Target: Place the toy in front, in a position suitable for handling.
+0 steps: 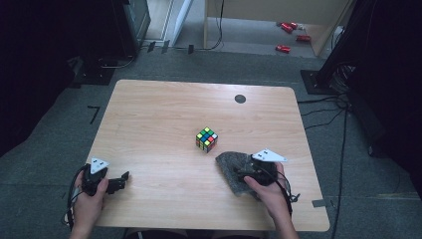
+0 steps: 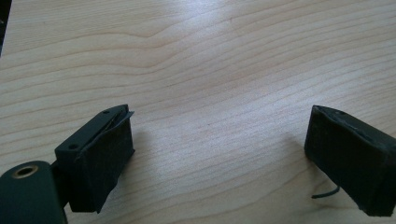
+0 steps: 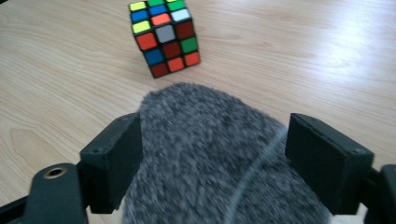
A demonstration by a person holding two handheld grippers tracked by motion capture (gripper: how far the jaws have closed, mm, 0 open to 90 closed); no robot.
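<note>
A scrambled Rubik's cube (image 1: 206,139) (image 3: 164,37) stands near the middle of the wooden table (image 1: 159,114). Just right of it and nearer to me lies a grey fuzzy cloth (image 1: 230,167) (image 3: 210,154). My right gripper (image 1: 245,174) (image 3: 215,135) is over that cloth, jaws wide apart with the fabric bulging between them; the cube sits a short way beyond the cloth's far edge. At the table's near left, my left gripper (image 1: 123,181) (image 2: 222,135) is open over bare wood with nothing between its jaws.
A small black round disc (image 1: 240,98) is set in the table top near the far edge. Beyond the table, red objects (image 1: 288,27) lie on the floor, and cables (image 1: 323,112) run along the right side.
</note>
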